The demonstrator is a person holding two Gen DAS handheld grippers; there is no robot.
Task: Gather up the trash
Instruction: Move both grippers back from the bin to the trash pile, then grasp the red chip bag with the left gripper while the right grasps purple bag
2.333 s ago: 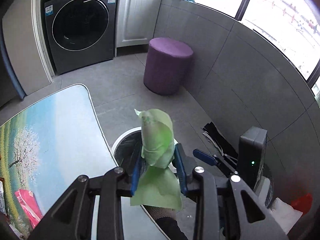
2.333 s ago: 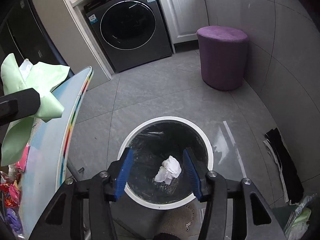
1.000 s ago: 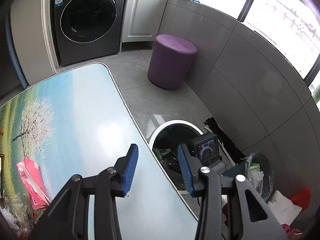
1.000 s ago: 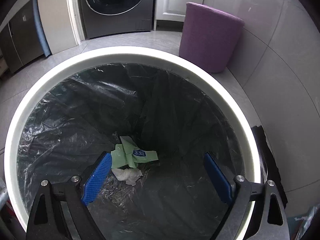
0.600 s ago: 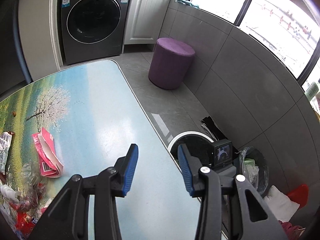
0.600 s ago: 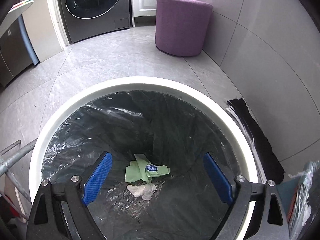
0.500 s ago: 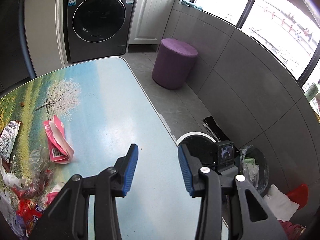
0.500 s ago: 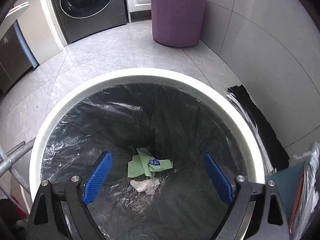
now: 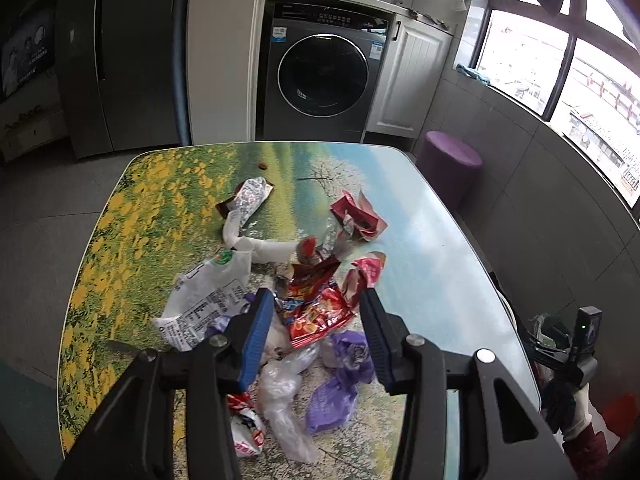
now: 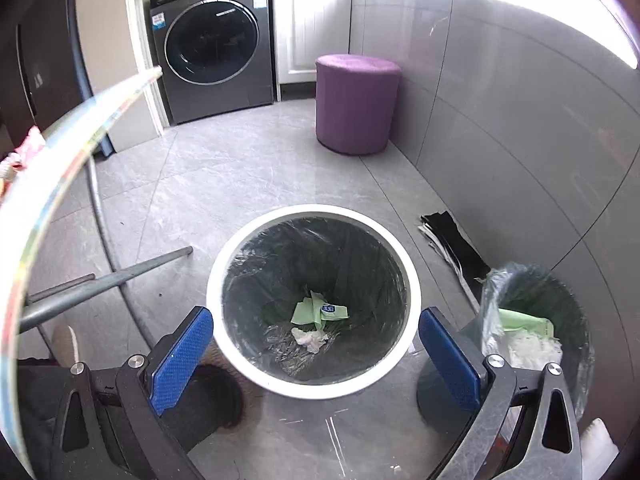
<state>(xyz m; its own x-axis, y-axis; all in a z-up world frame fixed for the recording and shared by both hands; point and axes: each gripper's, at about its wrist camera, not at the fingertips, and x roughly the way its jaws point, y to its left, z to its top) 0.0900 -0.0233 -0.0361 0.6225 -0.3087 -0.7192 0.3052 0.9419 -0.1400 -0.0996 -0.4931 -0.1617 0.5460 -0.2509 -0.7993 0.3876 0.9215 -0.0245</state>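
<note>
The left gripper (image 9: 316, 330) hangs over the near end of the table (image 9: 432, 276) with its jaws parted wide and nothing between them. 2.3 s ago those same jaws were pinched on a green wrapper held above the bin; that wrapper is gone from them now, and the camera has swung from the floor back to the tabletop. Directly framed between the blue pads is a red snack bag (image 9: 316, 308), with a purple wrapper (image 9: 340, 376) and a clear plastic bag (image 9: 284, 396) closer in, and a white printed bag (image 9: 204, 300) just to the left. Farther up the table lie a crumpled red packet (image 9: 358, 218) and a silver foil wrapper (image 9: 250, 196).

The right gripper (image 10: 316, 356) is also spread wide and empty, poised above the white-rimmed bin (image 10: 314, 210) on the floor. In the bin's bottom sit the green wrapper (image 10: 320, 312) and a white tissue wad (image 10: 308, 338); 2.3 s ago only the tissue was there. A second, darker bin (image 10: 536, 320) stands just beside it to the right.

So 1 more piece appears delivered, and the left side looks set to start another pick, likely the red snack bag. Most of the litter remains on the table, so the task seems well short of half done.
</note>
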